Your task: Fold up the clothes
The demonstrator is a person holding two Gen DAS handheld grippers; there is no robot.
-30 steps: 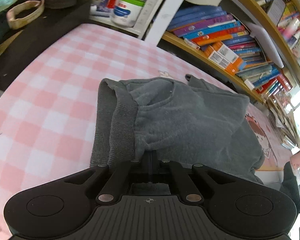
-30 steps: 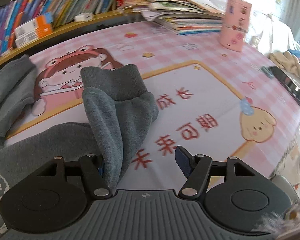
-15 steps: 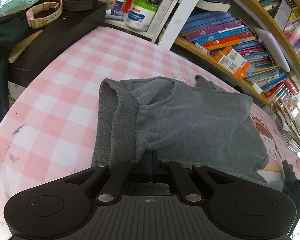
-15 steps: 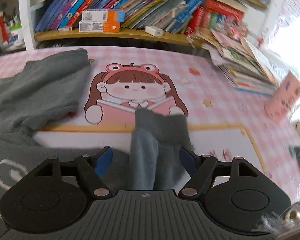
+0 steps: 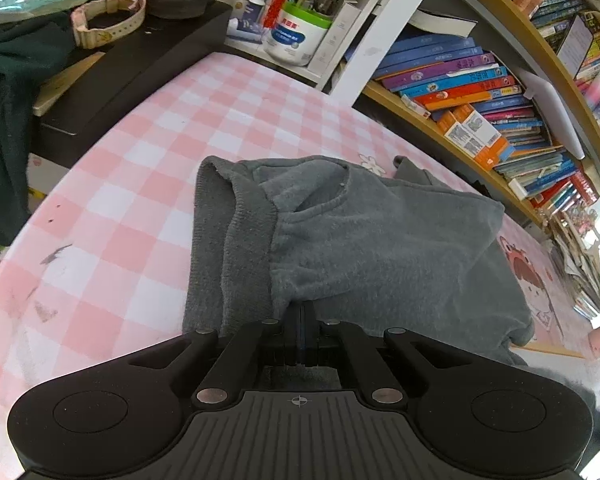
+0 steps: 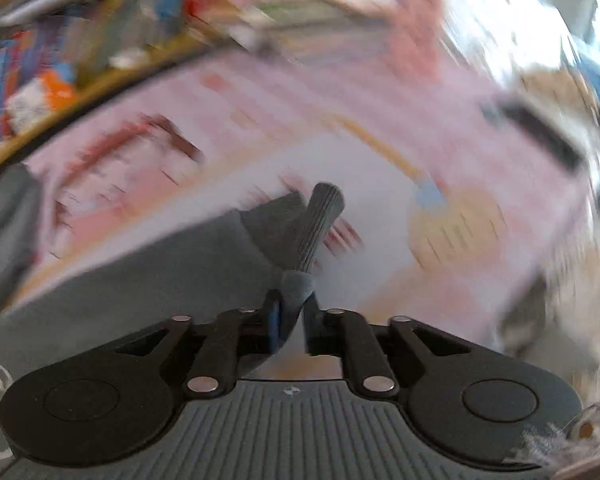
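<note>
The pink checked worktop [image 5: 148,152] carries the grey garment [image 5: 380,248], whose near edge is clamped in the left hand-held gripper [image 5: 302,320], while the right hand-held gripper [image 6: 294,312] is clamped on its ribbed cuff [image 6: 320,220] in a blurred view.

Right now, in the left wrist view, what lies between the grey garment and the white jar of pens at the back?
Only bare pink checked tablecloth lies between the grey garment and the white jar; the left wrist view shows it.
</note>
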